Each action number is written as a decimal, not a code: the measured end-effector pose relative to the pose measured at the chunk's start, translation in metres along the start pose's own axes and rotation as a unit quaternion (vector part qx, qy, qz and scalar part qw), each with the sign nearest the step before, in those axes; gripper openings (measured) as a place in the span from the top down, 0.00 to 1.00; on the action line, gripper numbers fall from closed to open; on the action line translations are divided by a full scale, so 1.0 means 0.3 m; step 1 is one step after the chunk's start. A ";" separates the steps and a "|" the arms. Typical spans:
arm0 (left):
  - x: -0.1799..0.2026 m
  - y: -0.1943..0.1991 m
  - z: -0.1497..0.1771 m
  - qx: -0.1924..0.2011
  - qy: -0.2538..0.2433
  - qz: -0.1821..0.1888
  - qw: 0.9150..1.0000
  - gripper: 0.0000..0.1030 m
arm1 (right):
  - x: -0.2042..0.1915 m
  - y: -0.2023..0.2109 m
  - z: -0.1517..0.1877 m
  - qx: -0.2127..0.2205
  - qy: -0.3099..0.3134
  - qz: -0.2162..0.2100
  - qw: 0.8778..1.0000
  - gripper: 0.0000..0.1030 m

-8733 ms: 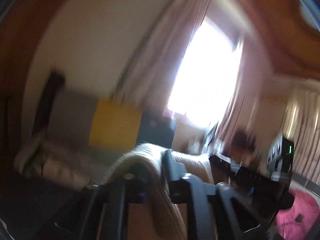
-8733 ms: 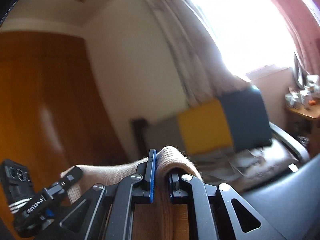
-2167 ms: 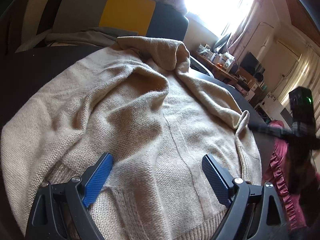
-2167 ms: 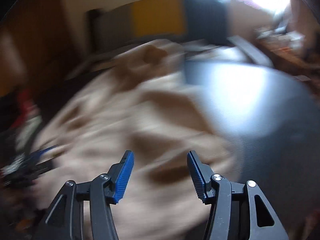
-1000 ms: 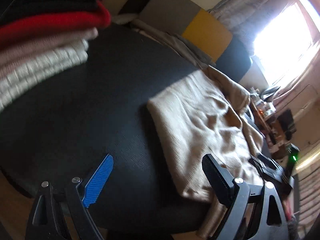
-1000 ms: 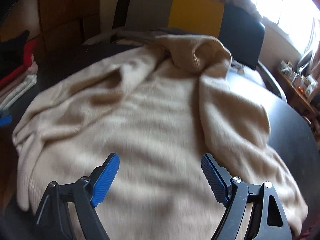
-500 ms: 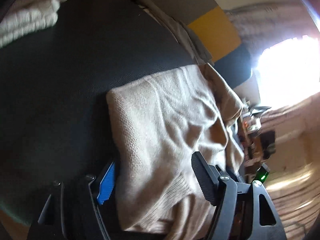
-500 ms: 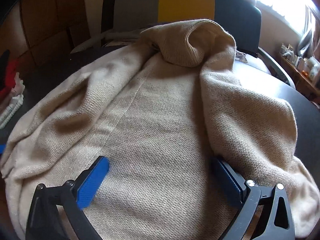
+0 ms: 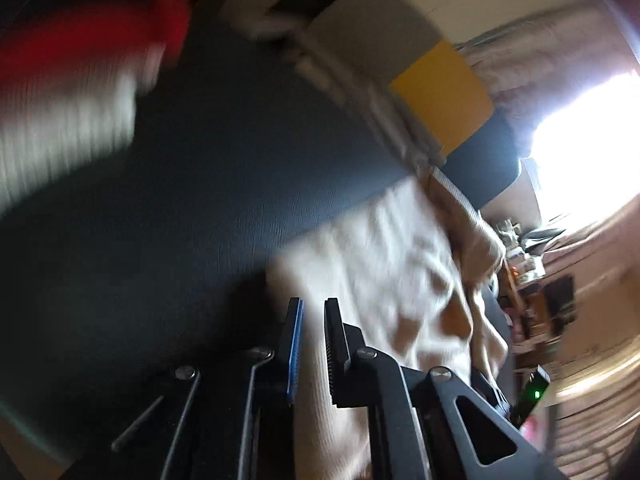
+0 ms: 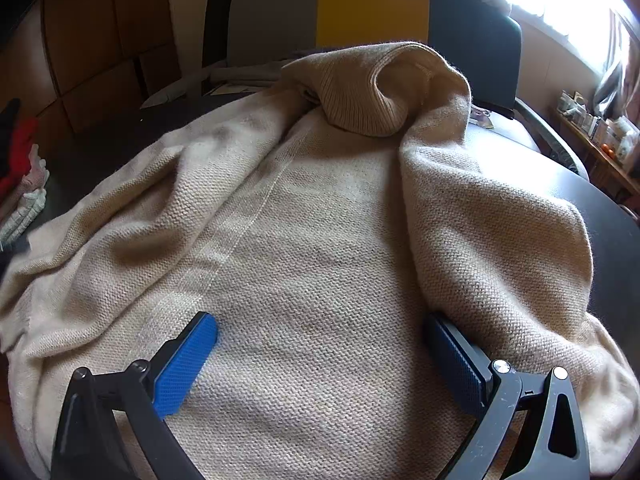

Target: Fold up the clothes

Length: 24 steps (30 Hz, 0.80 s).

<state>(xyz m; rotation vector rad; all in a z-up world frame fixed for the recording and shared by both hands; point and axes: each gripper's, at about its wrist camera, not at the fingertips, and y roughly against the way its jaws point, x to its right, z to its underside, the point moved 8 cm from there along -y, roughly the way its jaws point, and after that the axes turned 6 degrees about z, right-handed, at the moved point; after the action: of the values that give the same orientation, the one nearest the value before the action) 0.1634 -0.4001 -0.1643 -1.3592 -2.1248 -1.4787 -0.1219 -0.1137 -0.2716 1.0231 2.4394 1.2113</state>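
Note:
A beige knit sweater (image 10: 320, 248) lies rumpled on the black table, its ribbed collar (image 10: 372, 92) bunched at the far end. My right gripper (image 10: 320, 344) is open and low over the sweater's body, its blue pads (image 10: 184, 360) resting wide apart on the knit. In the blurred left wrist view, my left gripper (image 9: 314, 308) is shut on the sweater (image 9: 384, 264) at its near left corner, with knit showing between the two fingers.
A stack of folded clothes, red and white (image 9: 72, 80), sits at the table's left; it also shows in the right wrist view (image 10: 20, 168). A grey, yellow and blue chair back (image 10: 372, 12) stands behind the table (image 9: 180, 184). A cluttered shelf (image 10: 600, 132) is at the right.
My left gripper has closed from wide open onto the sweater's left corner. My right gripper has sunk a little closer onto the sweater and stays open.

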 end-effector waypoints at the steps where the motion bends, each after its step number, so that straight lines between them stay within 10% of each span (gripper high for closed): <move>1: 0.018 0.014 -0.030 0.002 -0.015 -0.002 1.000 0.93 | -0.001 0.001 -0.001 0.000 0.000 0.000 1.000 0.00; 5: 0.049 0.026 -0.055 -0.023 -0.030 0.007 0.999 0.75 | -0.004 0.008 0.007 0.001 0.000 0.001 1.000 0.00; 11: -0.070 -0.041 0.170 -0.112 0.041 0.018 0.993 0.73 | -0.003 0.011 0.007 0.002 0.001 0.000 1.000 0.00; 17: -0.030 -0.092 0.244 -0.109 0.056 0.051 0.991 0.65 | -0.005 0.005 0.004 0.003 0.000 0.001 1.000 0.00; 24: 0.016 -0.150 0.202 -0.107 0.041 0.039 0.993 0.92 | -0.005 0.010 0.007 0.003 0.000 0.001 1.000 0.00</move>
<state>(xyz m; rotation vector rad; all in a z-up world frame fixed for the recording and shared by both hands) 0.1444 -0.3503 -0.2179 -1.4062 -1.8845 -1.7403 -0.1184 -0.1123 -0.2708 1.0267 2.4433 1.2050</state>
